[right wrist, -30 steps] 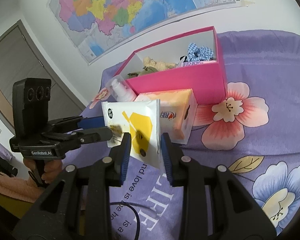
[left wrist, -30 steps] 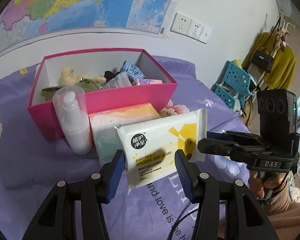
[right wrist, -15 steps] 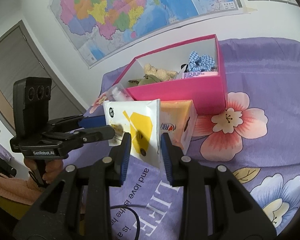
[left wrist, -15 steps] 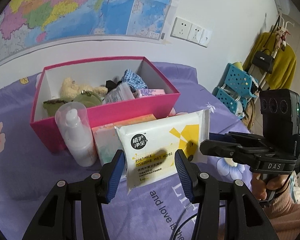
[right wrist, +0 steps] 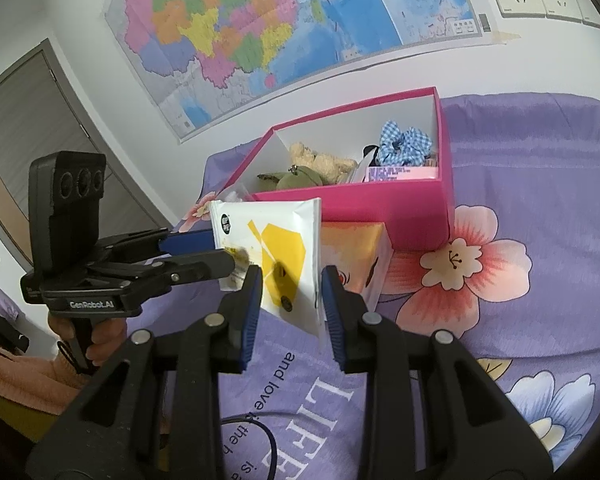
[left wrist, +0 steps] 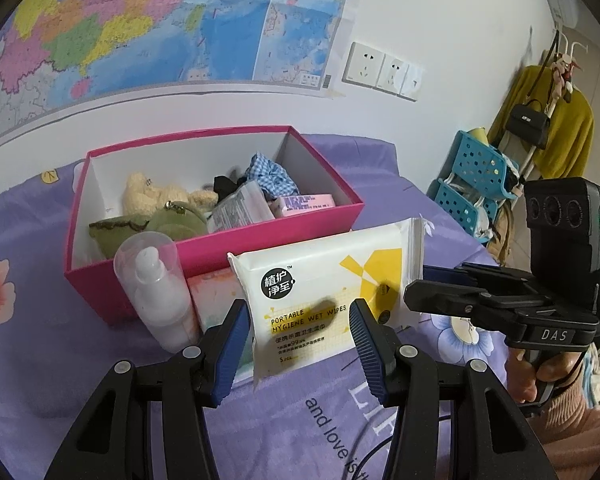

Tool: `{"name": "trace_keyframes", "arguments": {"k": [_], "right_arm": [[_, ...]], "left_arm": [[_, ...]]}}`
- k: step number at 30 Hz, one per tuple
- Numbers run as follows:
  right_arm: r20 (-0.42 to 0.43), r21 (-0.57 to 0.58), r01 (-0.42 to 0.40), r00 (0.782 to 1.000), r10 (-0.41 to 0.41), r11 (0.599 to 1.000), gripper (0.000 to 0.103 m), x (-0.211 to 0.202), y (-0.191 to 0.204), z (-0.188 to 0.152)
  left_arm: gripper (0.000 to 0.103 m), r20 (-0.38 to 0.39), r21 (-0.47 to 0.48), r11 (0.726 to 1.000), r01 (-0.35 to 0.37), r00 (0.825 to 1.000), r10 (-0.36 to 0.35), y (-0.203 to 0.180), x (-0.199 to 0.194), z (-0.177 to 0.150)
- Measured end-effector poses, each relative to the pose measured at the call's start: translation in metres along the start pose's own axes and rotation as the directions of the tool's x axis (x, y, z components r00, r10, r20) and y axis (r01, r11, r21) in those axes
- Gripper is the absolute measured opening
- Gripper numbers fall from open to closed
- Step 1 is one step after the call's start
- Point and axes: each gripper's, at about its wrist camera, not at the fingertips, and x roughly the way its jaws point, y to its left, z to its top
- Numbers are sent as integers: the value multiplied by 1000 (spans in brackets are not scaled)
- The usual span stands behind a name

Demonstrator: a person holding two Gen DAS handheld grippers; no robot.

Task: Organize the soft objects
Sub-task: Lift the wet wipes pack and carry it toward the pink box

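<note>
We hold a flat, glossy white wet-wipes pack (left wrist: 327,292) upright in the air, near side of the pink cardboard box (left wrist: 204,258). Right gripper (right wrist: 292,300) fingers pinch its right edge; left gripper (left wrist: 298,342) fingers sit spread around its lower part, apparently not touching. Purple floral bedsheet (right wrist: 539,280) below. Fuzzy plush toys (left wrist: 156,200) in box.

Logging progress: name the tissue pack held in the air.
The white-and-yellow wet wipes pack, held aloft; the orange pack sits on the bedspread, two others lie in the pink box.
</note>
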Motion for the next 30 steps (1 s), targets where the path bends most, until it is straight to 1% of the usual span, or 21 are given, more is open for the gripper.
{"name": "trace_keyframes", "arguments": {"k": [7,30], "right_arm": [[18,-10,4,1000,-4,1000,34,-2,2,6],[53,-33,9,999,-7,999,34,3,6,28]], "left_arm": [[52,3,0,1000,1,1000,-1,1,1,7],[52,40,2,1000,-26,999,26,8,2,31]]}}
